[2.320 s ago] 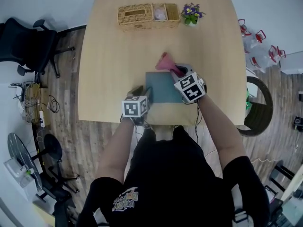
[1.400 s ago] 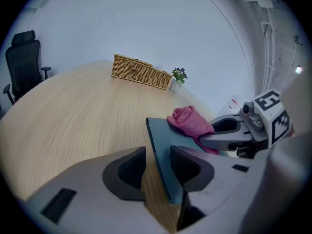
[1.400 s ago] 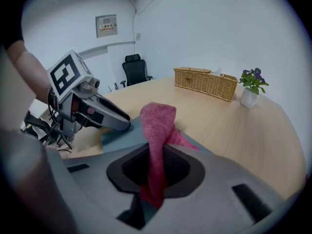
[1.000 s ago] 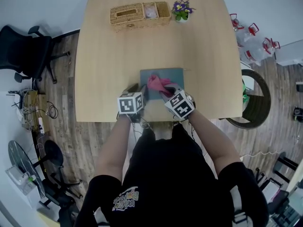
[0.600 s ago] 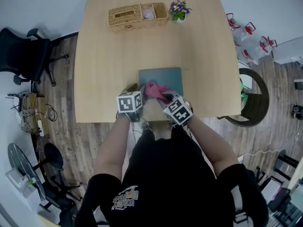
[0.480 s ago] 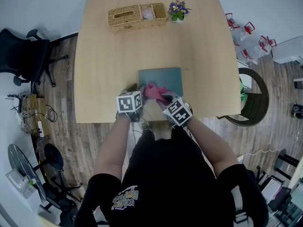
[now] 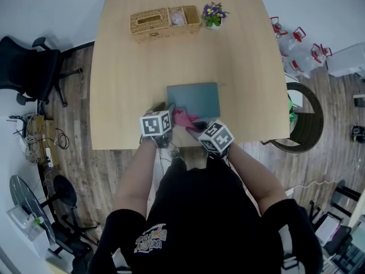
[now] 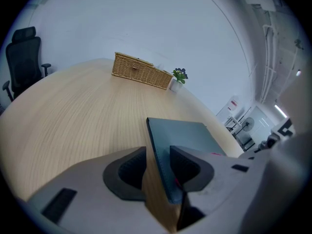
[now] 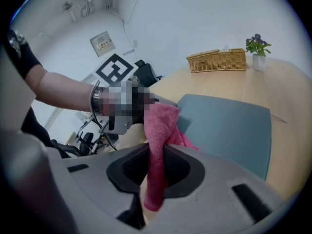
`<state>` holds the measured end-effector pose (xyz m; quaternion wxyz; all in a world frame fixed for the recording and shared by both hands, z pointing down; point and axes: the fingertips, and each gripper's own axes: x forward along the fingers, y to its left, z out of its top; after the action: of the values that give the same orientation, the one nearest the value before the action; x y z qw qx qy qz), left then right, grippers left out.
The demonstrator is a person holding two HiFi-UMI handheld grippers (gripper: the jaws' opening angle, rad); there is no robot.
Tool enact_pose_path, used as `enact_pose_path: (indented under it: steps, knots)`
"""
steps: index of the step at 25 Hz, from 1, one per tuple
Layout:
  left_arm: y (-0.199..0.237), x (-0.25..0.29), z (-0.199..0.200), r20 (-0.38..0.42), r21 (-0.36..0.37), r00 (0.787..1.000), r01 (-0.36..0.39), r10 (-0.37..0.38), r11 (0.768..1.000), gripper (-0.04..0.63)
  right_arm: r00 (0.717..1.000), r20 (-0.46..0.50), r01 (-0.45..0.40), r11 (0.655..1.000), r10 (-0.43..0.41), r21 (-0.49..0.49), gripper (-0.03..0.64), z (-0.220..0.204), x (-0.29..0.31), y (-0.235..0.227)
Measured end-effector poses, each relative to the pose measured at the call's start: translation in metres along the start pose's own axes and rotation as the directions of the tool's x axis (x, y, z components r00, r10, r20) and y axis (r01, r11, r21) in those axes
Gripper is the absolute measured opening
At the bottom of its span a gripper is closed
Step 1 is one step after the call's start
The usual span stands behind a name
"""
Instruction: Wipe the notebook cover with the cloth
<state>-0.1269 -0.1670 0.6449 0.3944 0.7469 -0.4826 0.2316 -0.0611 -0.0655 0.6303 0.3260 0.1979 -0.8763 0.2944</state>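
Two bare forearms reach forward from the person's body, elbows bent, and draw together over the near part of the table.

The left gripper points ahead. Its jaws are unclenched and a little apart, astride the near left corner of the notebook. One pad lies over the cover, and bare wood shows between the other pad and the notebook's edge.

The right gripper angles in toward the left one, its jaws clenched on the cloth. This pink, crumpled cloth hangs below the pads, bunches up ahead of them, and rests on the notebook's near left corner.

The notebook lies closed and flat on the table's near half, its plain grey-teal cover mostly bare.

Well beyond it, at the far edge, a wicker basket stands just beside potted flowers.
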Motion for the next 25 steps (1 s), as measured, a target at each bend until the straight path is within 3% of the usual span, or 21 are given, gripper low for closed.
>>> enact_pose_path:
  steps: [4,8,11,15,19,25]
  knots:
    - [0.0,0.002,-0.001,-0.002,-0.007,1.0,0.008,-0.008,1.0,0.144,0.99,0.138,-0.057,0.99,0.039,0.131,0.071,0.016,-0.009,0.0]
    - [0.002,0.0,0.001,-0.007,-0.008,1.0,0.001,-0.001,1.0,0.141,0.967,0.255,-0.028,0.976,-0.028,0.214,0.069,0.043,-0.026,-0.023]
    - [0.002,0.0,0.002,-0.008,-0.013,1.0,0.004,-0.004,1.0,0.14,0.951,0.292,0.033,0.975,-0.097,0.218,0.071,0.07,-0.037,-0.049]
    - [0.001,-0.001,0.002,-0.008,-0.017,1.0,0.006,-0.006,1.0,0.138,0.945,0.28,0.135,0.982,-0.168,0.134,0.071,0.107,-0.038,-0.077]
    - [0.001,0.002,0.002,-0.009,-0.02,1.0,0.007,-0.007,1.0,0.137,0.95,0.209,0.243,0.969,-0.232,-0.031,0.071,0.136,-0.016,-0.099]
    - [0.001,0.004,0.003,-0.014,-0.028,1.0,0.021,-0.021,0.999,0.135,0.972,0.074,0.236,0.932,-0.224,-0.276,0.071,0.157,0.04,-0.1]
